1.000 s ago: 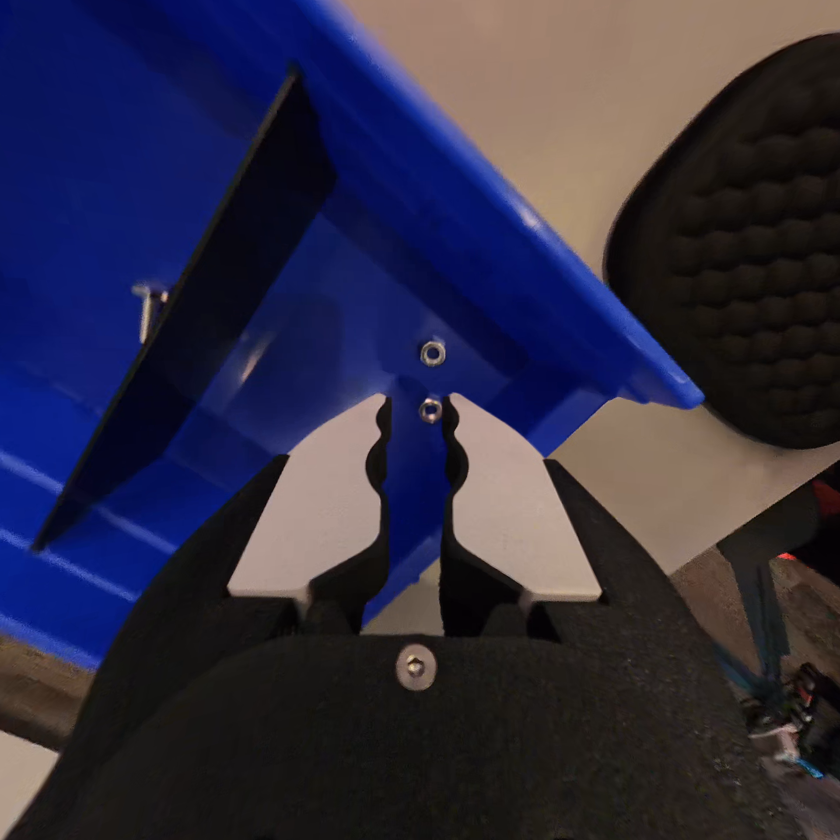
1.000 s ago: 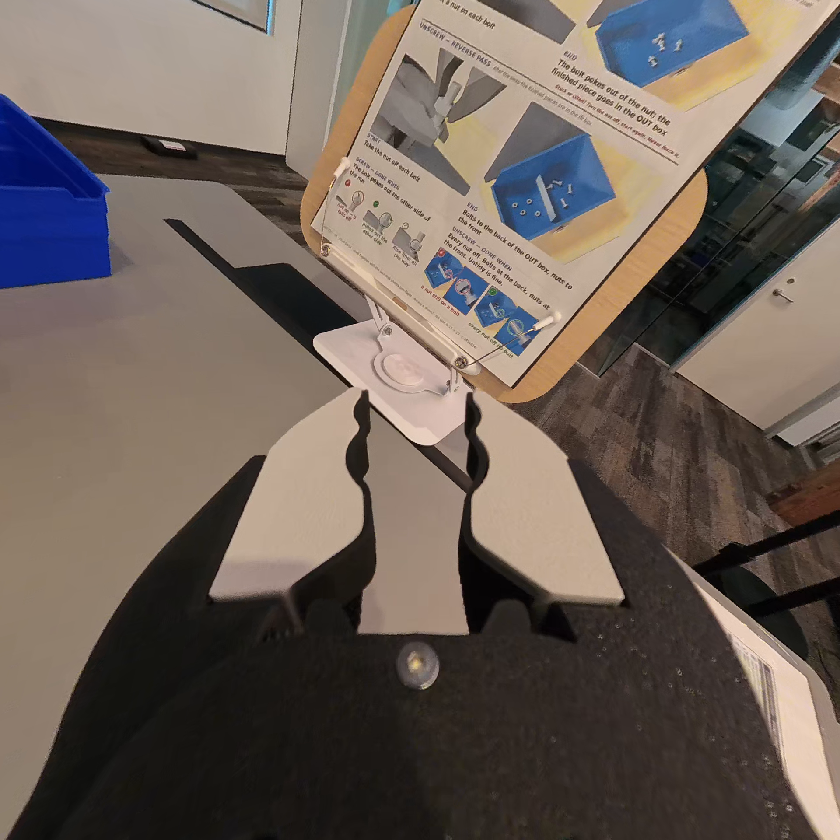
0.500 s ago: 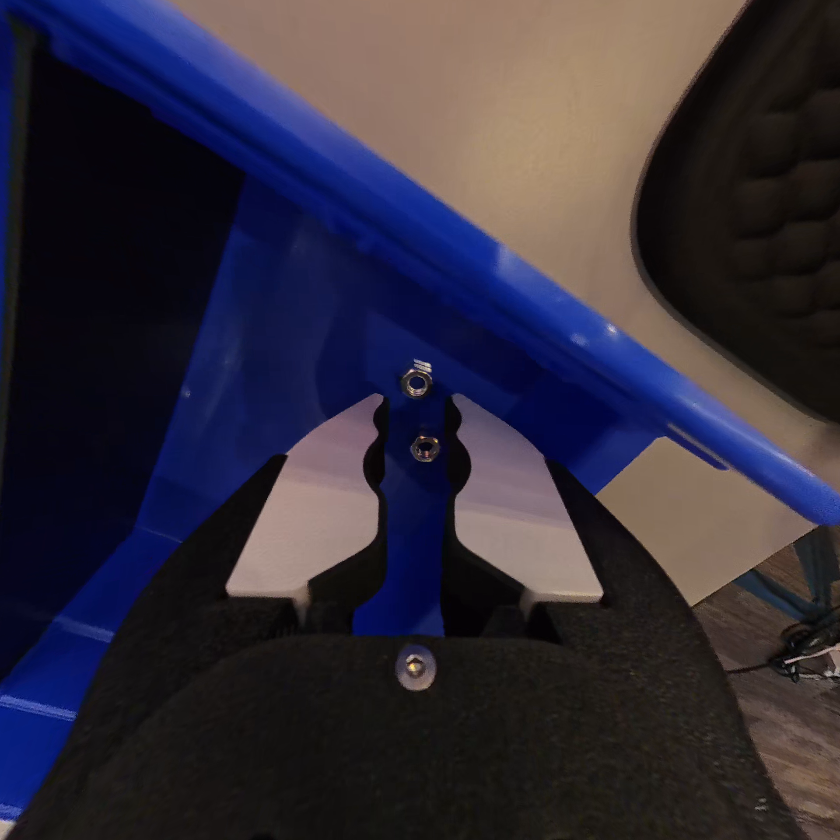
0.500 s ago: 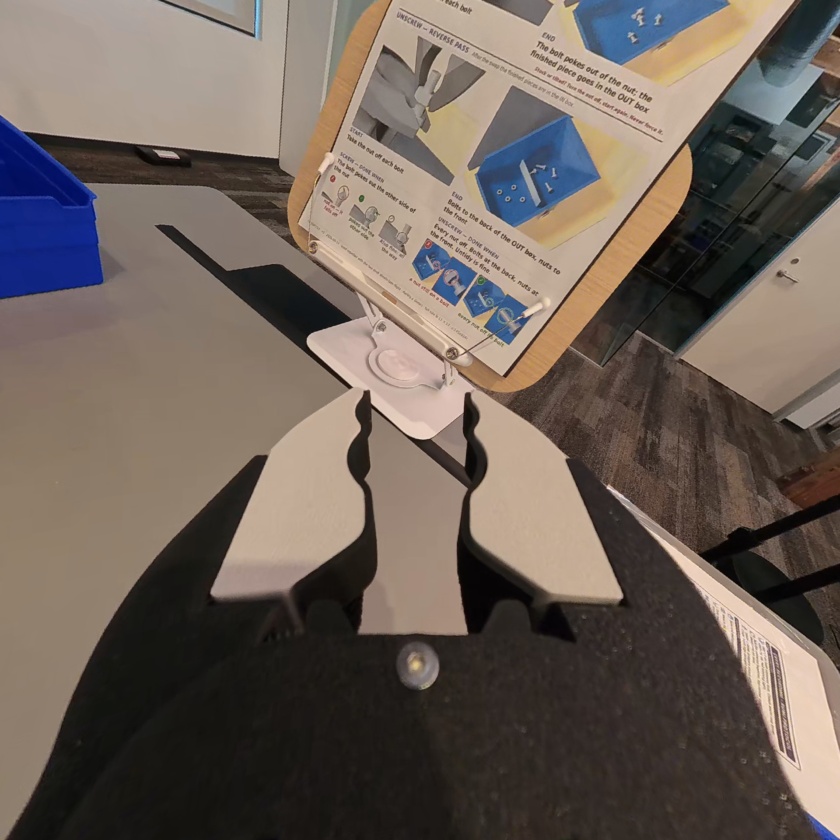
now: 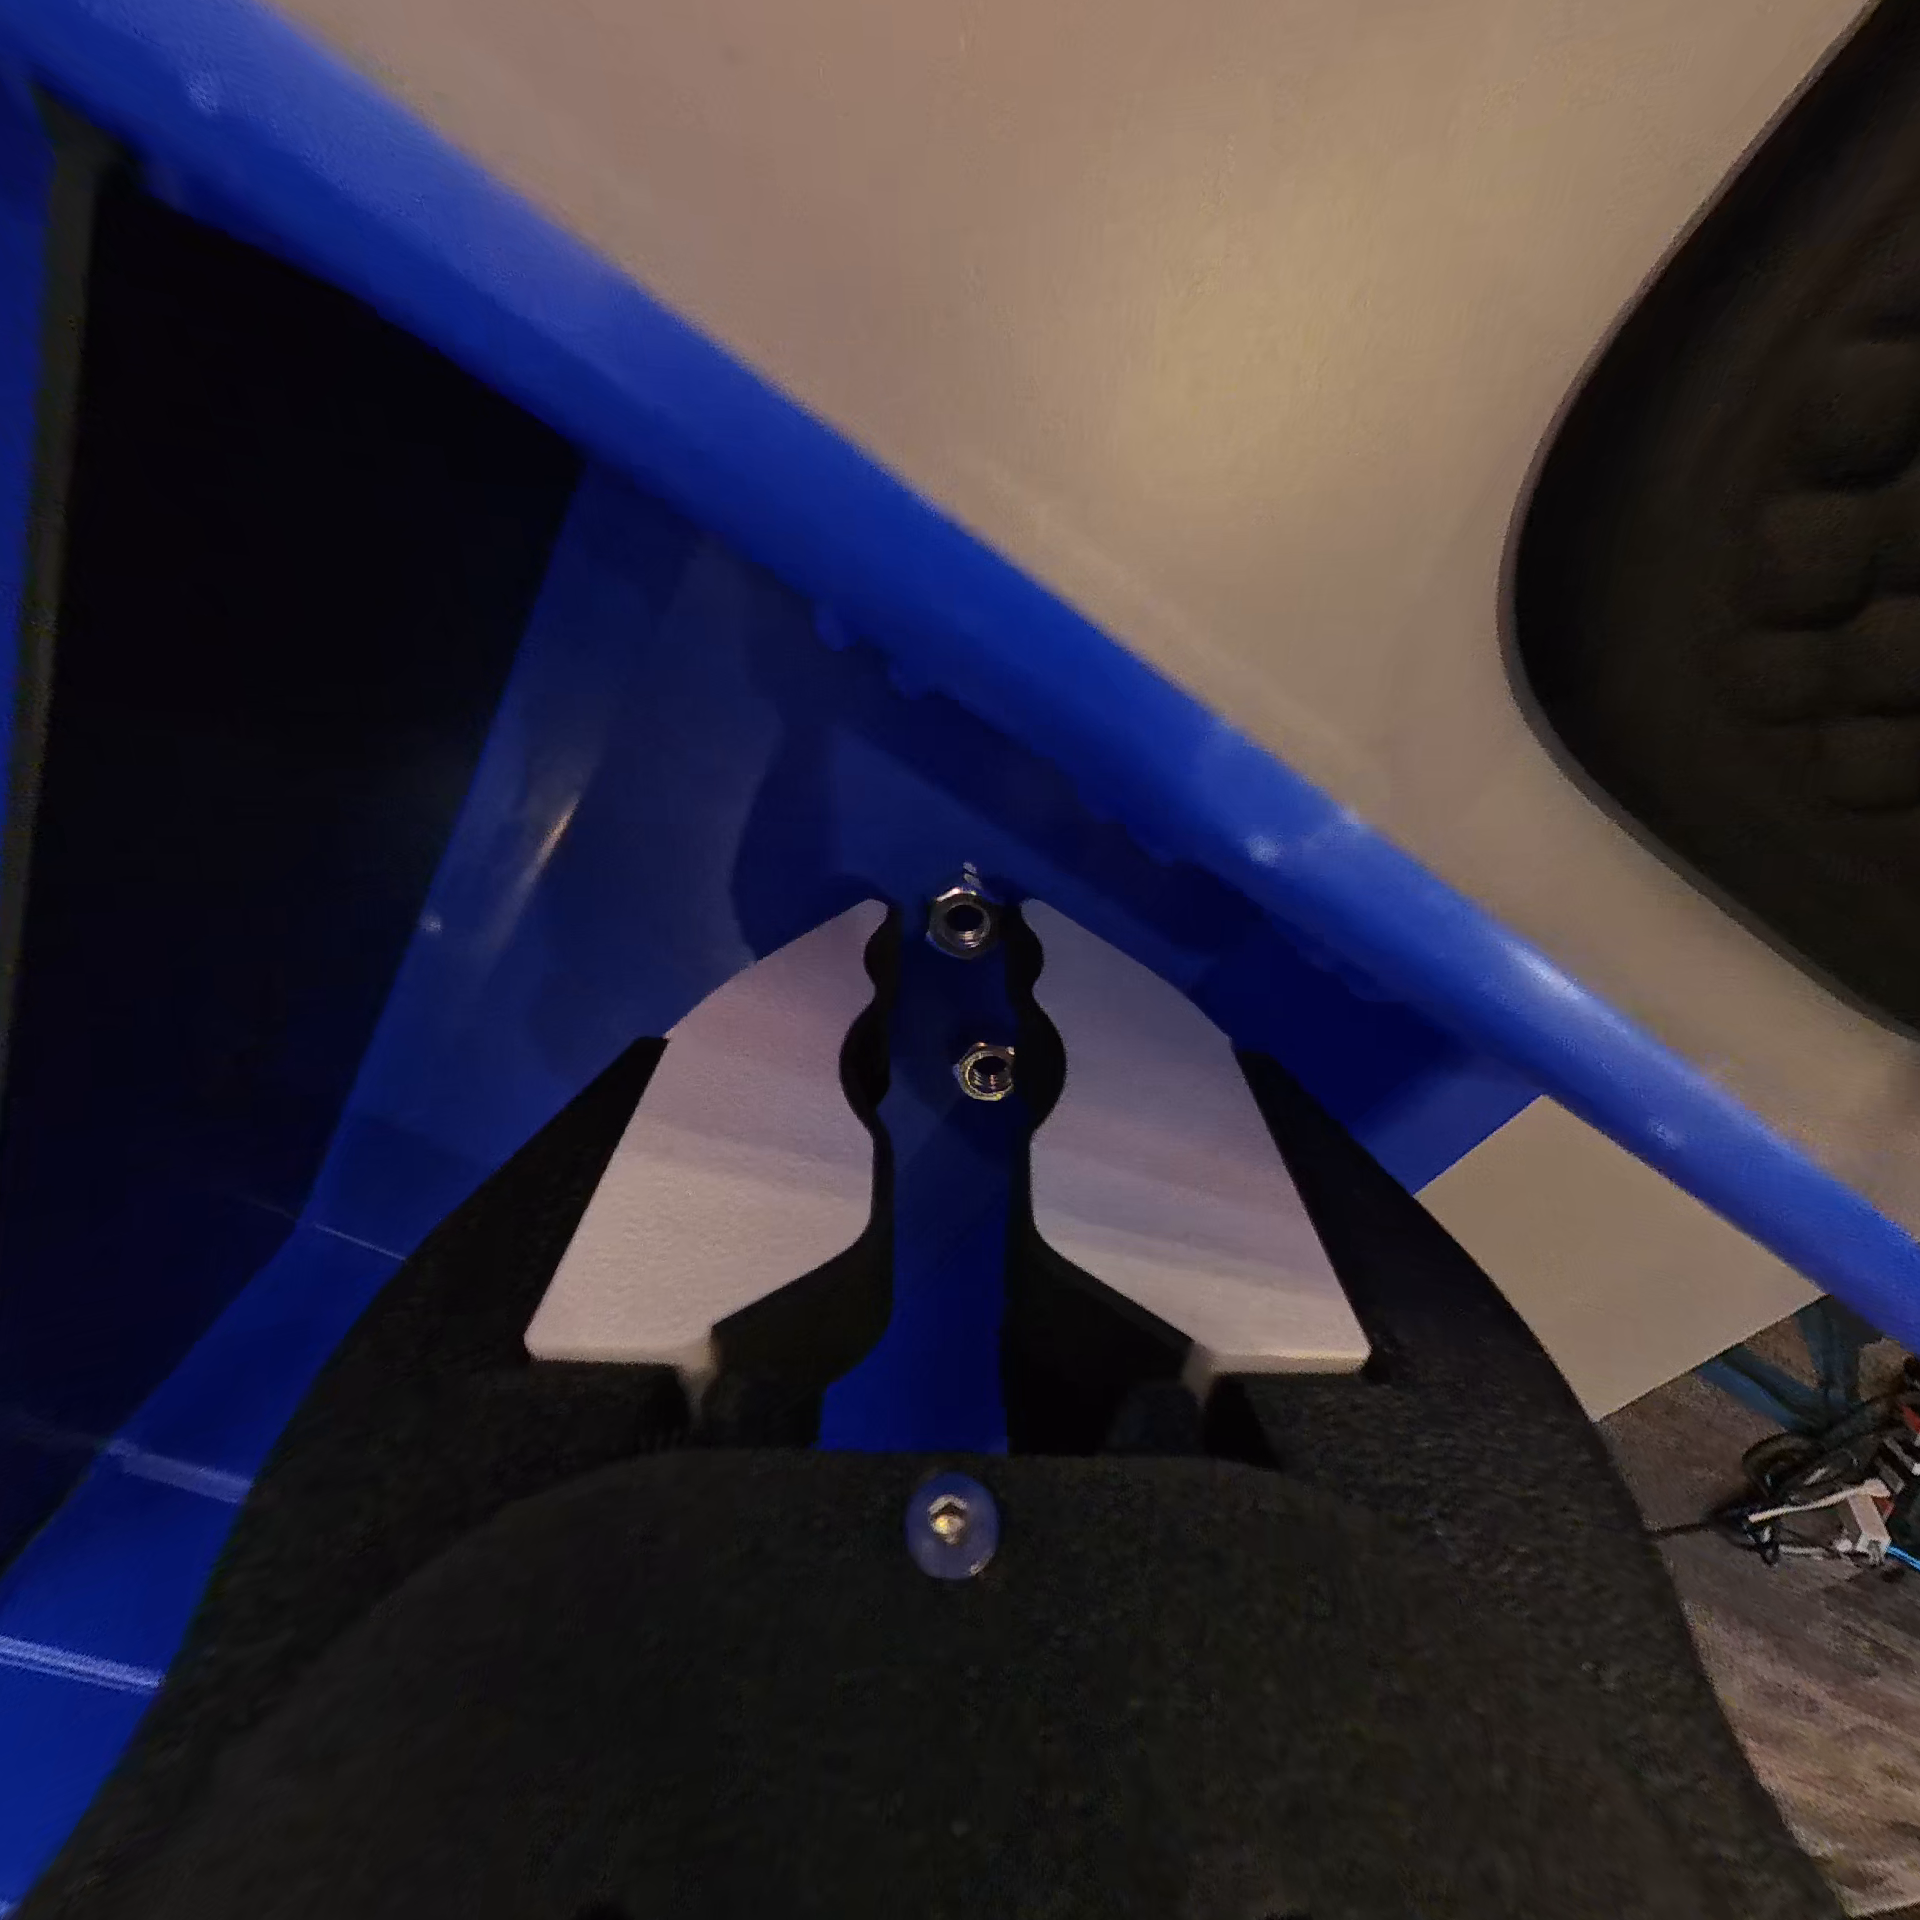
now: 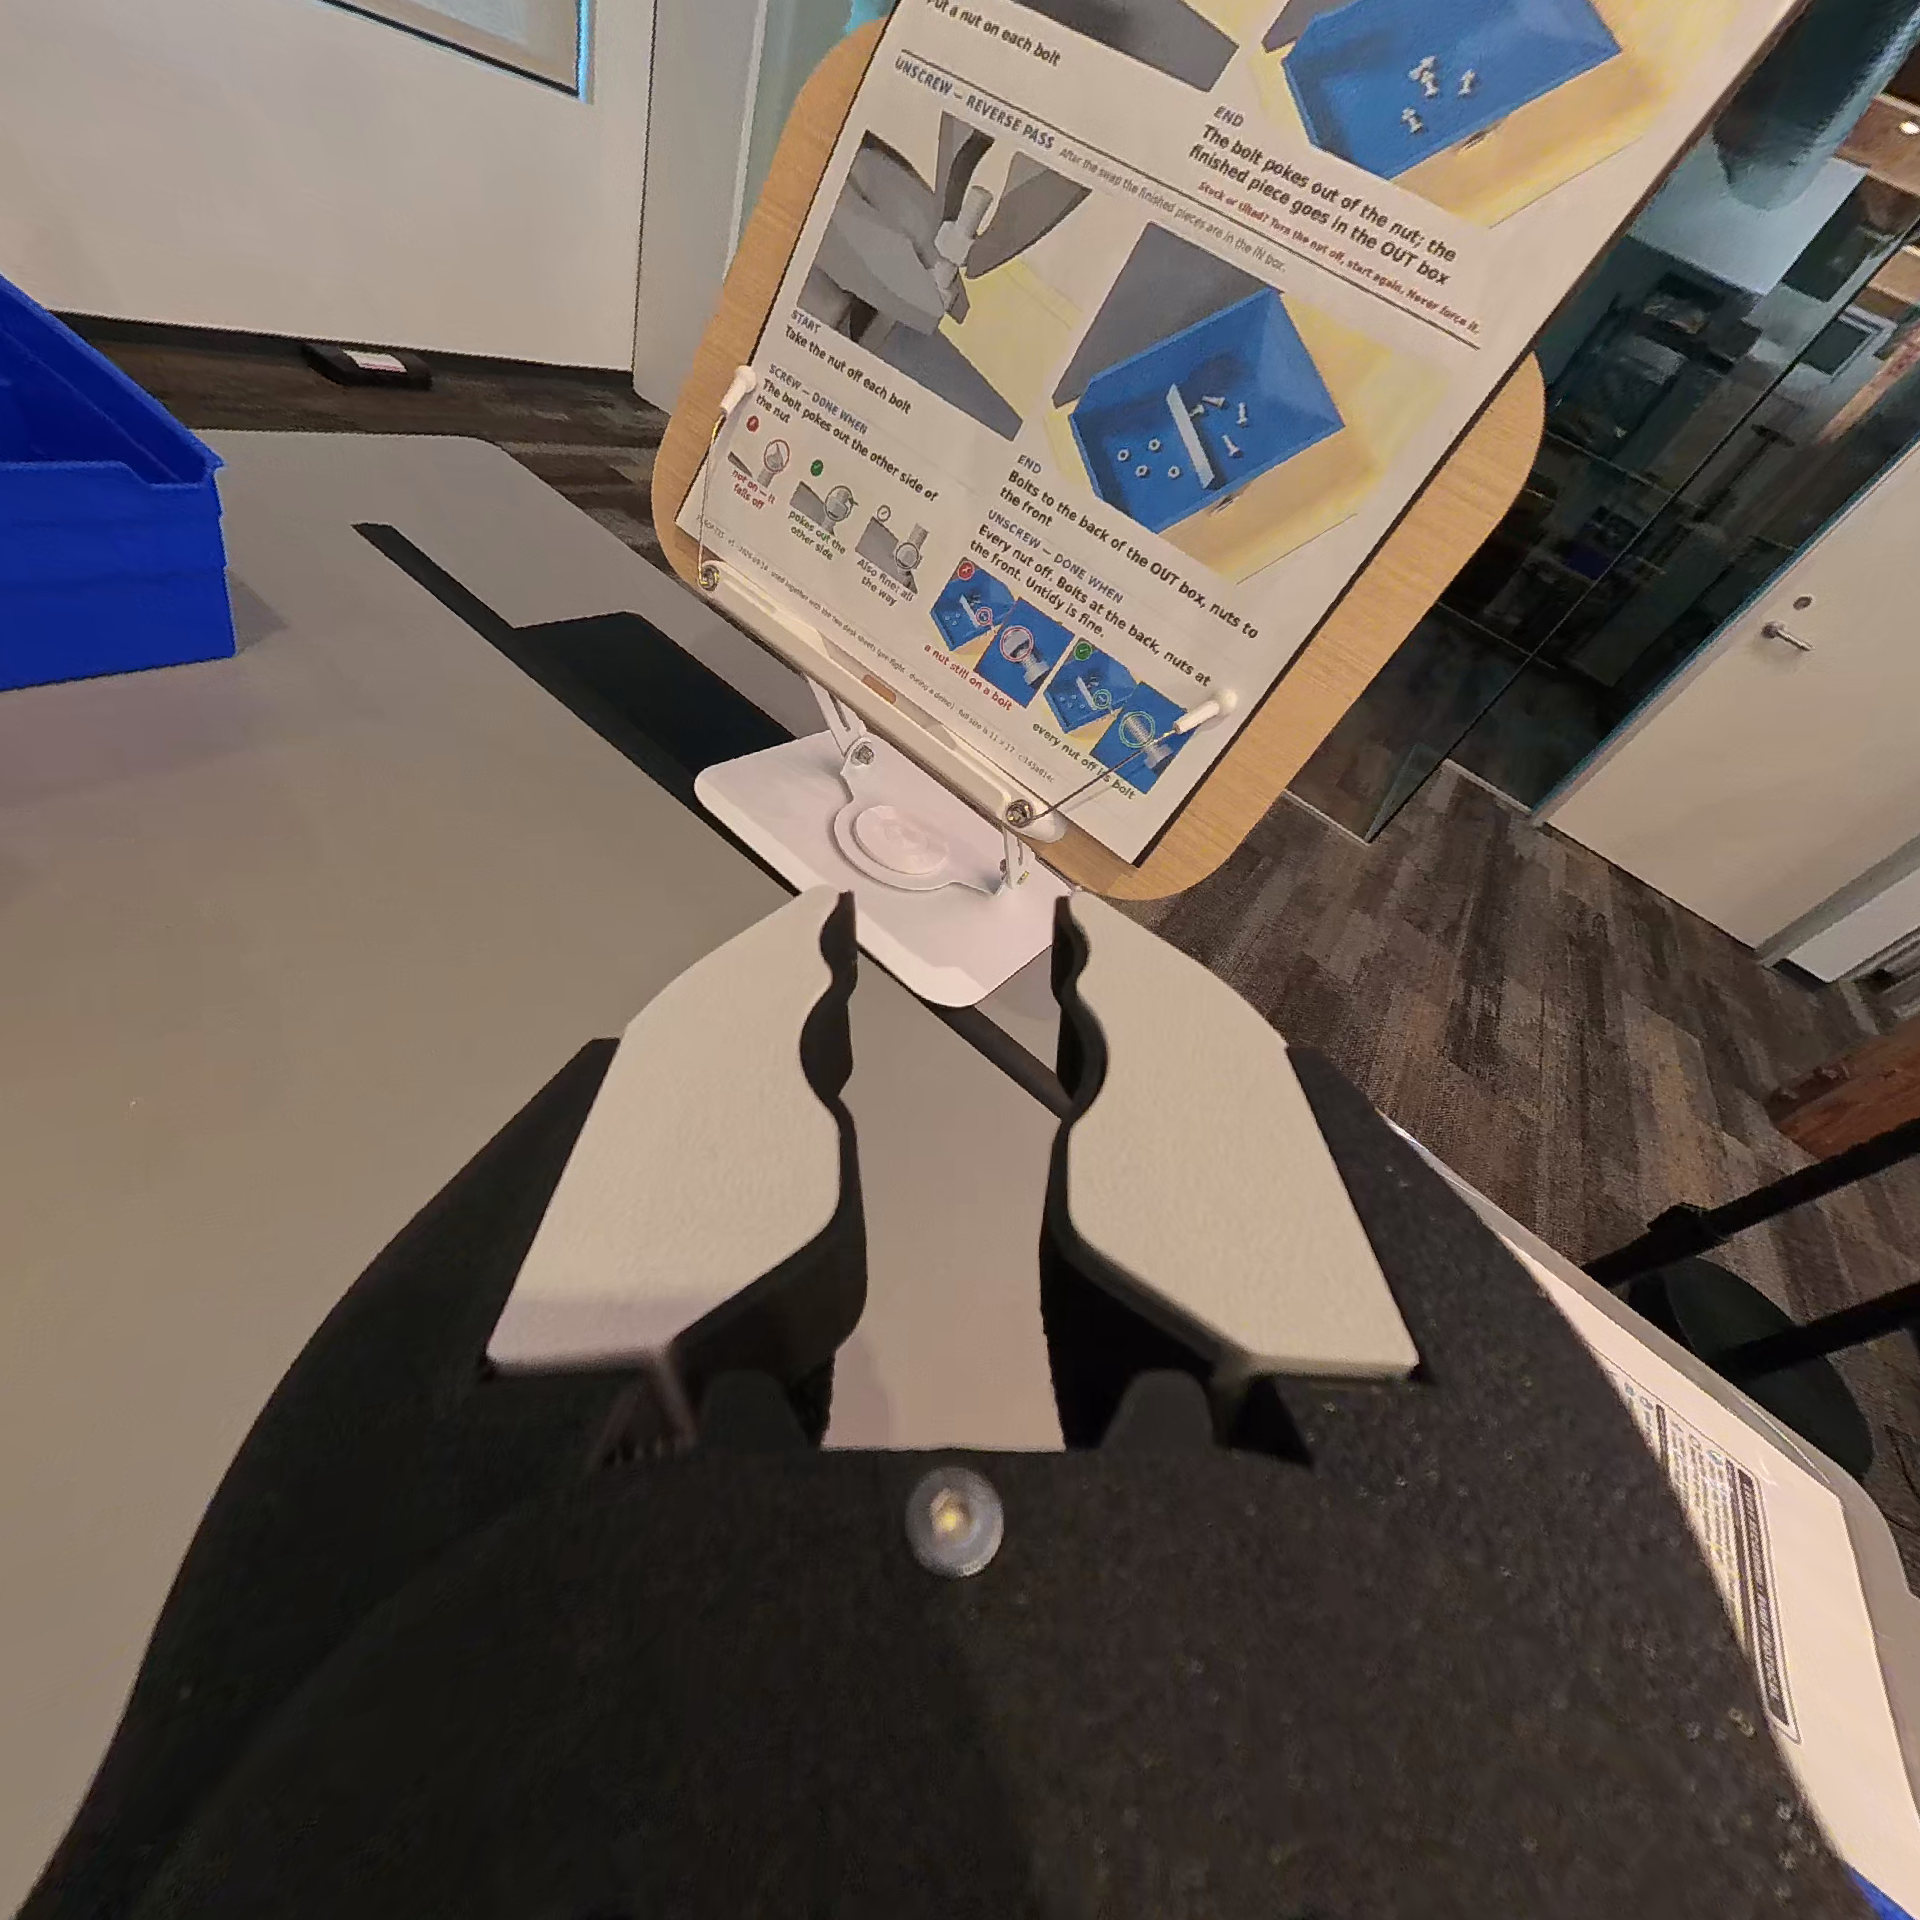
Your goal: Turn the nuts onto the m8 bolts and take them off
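While the left gripper [image 5: 956,914] reaches down into the blue bin [image 5: 935,582], its jaws stand spread with a narrow gap, holding nothing. Two nuts lie on the bin floor in that gap. Near nut [image 5: 985,1072]: flat on the floor, between the fingers at their scalloped part, closer to the right finger, not visibly touched by either. Far nut [image 5: 961,923]: right at the fingertips, midway between them, close under the bin wall. Something small and threaded shows just beyond the far nut; too small to tell what.

Bin rim runs diagonally from upper left to lower right, beyond the tips. Left of the gripper, a dark divider [image 5: 260,727] fills that side of the bin. Past the rim, pale table [image 5: 1143,312]; far right, a black bumpy pad [image 5: 1766,623] on it. Lower right, floor and tangled cables [image 5: 1829,1507].

Right gripper [image 6: 951,914]: jaws parted, nothing between them, held above the grey table [image 6: 312,935]. Straight ahead of the tips, a white stand base [image 6: 935,862] carries a tilted wooden board with a printed instruction sheet [image 6: 1091,364]. Far left of the gripper, stacked blue bins [image 6: 94,520] on the table. A dark strip [image 6: 623,675] runs across the tabletop toward the stand. Right of the gripper, a paper sheet [image 6: 1714,1507] at the table edge; beyond it, patterned carpet [image 6: 1507,987] and glass walls.

No bolts seen in either view.
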The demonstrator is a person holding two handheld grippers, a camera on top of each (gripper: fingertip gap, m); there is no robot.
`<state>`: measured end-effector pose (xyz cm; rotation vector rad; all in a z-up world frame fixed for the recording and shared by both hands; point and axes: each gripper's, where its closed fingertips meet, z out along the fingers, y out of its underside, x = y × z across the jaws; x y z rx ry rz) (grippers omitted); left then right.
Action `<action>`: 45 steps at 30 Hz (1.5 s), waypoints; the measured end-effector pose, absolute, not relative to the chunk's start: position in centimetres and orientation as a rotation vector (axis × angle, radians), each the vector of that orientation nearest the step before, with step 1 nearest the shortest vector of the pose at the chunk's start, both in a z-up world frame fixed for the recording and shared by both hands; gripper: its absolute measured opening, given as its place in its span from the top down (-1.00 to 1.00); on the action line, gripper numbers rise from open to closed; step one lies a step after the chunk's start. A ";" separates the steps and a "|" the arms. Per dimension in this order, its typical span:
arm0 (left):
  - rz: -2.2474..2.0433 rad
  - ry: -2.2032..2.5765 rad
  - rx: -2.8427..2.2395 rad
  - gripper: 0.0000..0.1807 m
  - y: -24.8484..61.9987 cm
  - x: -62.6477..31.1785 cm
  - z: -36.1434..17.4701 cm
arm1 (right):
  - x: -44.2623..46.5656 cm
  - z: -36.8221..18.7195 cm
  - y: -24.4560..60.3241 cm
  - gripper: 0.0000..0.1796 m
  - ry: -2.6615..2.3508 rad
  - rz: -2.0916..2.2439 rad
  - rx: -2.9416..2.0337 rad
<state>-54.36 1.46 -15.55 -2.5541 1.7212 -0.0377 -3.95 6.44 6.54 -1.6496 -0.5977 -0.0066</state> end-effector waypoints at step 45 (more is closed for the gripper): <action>0.027 2.519 -1.689 0.84 -2.4 -17.6 -15.0 | 2.7 3.9 5.0 0.65 -0.528 -0.020 -1.807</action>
